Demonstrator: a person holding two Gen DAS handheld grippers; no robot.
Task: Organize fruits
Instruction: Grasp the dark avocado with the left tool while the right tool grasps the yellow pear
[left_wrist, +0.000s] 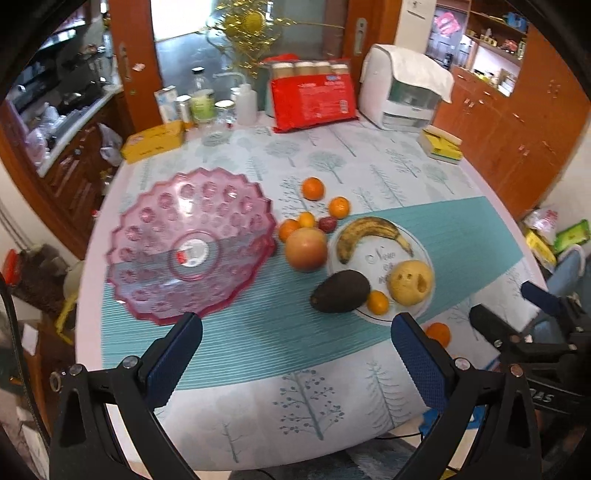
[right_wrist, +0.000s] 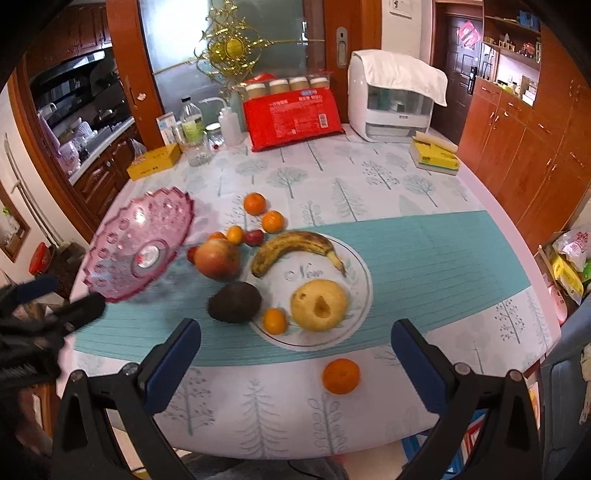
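Note:
A pink glass bowl (left_wrist: 188, 247) (right_wrist: 140, 243) stands empty at the table's left. Right of it a white plate (left_wrist: 421, 243) (right_wrist: 354, 314) carries a spotted banana (left_wrist: 369, 232) (right_wrist: 295, 249), a bruised yellow pear (left_wrist: 410, 282) (right_wrist: 319, 304) and a small orange (right_wrist: 275, 320). A dark avocado (left_wrist: 340, 291) (right_wrist: 234, 302) and a big apple (left_wrist: 306, 249) (right_wrist: 218, 258) lie beside the plate, with several small oranges behind them. One orange (right_wrist: 340, 376) lies alone near the front edge. My left gripper (left_wrist: 295, 354) and right gripper (right_wrist: 295, 354) are both open and hold nothing, above the front of the table.
At the back of the table stand a red package (right_wrist: 293, 118), a white appliance under a towel (right_wrist: 391, 98), bottles and jars (right_wrist: 194, 127), a yellow box (right_wrist: 153, 166) and a yellow-green stack (right_wrist: 436, 155). Wooden cabinets (right_wrist: 517, 147) line the right wall.

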